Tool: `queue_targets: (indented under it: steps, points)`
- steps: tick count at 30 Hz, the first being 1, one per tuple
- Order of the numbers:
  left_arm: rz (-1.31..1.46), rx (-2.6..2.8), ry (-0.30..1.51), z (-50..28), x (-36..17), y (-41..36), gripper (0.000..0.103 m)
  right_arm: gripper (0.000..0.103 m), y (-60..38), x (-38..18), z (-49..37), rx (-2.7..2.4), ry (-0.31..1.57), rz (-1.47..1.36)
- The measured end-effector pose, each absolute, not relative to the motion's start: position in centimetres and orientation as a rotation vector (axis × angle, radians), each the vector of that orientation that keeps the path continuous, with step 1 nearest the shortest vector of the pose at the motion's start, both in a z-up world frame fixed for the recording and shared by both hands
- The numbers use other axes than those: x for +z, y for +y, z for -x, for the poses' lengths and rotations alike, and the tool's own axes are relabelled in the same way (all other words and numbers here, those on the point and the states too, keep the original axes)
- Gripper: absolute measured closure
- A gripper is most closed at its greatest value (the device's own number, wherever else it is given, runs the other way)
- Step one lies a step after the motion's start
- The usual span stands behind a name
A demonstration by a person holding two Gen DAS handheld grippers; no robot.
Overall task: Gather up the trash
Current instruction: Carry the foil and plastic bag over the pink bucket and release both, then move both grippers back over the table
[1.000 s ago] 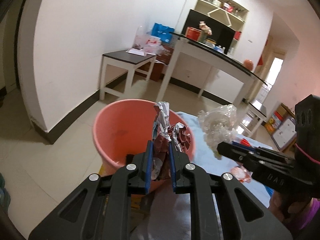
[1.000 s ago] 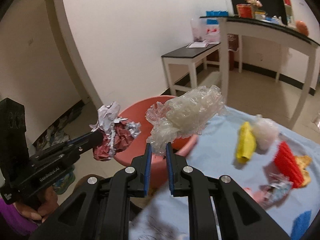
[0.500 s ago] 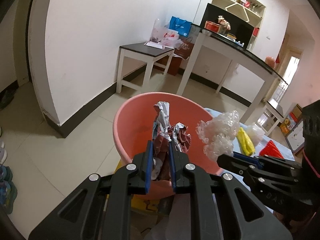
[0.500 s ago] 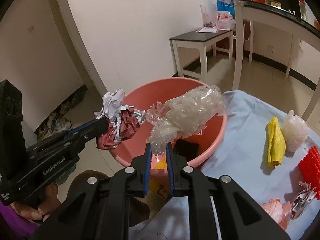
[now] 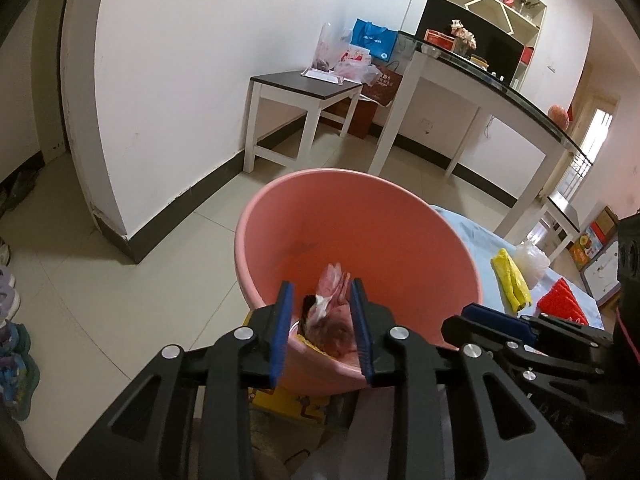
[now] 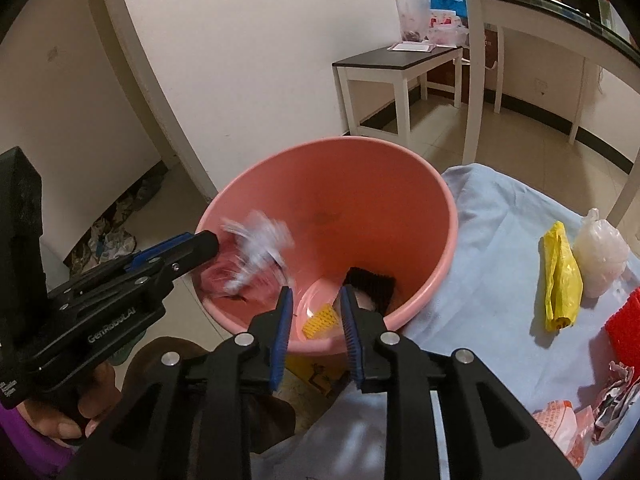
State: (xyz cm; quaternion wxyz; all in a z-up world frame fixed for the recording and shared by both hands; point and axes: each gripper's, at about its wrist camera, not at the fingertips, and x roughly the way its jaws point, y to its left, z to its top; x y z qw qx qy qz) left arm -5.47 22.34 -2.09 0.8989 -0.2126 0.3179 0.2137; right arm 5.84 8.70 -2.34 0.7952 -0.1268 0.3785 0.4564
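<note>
Below spread left gripper (image 5: 322, 312), crumpled wrapper (image 6: 256, 252) inside pink basin (image 6: 448, 208); right gripper (image 6: 316, 312) spread, empty.

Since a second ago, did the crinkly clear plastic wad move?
Yes. It left the right gripper, now open over the pink basin; presumably it dropped in, but it is not plainly visible.

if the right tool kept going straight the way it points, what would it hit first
Most likely the inside of the pink bucket, near the yellow scrap at its bottom; the right tool is open and empty, though depth is unclear.
</note>
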Motion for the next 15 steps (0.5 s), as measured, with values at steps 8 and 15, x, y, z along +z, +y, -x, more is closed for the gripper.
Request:
queue_targets:
  steps: [8, 15]
  points:
    - [0.464, 0.438, 0.648, 6.1, -1.6, 22.2, 0.074, 0.068, 6.8, -1.2, -5.9, 0.972, 0.794, 0.212]
    - [0.45, 0.398, 0.632, 6.6, -0.6, 20.5, 0.074, 0.068, 4.2, 0.7, -5.1, 0.955, 0.756, 0.161]
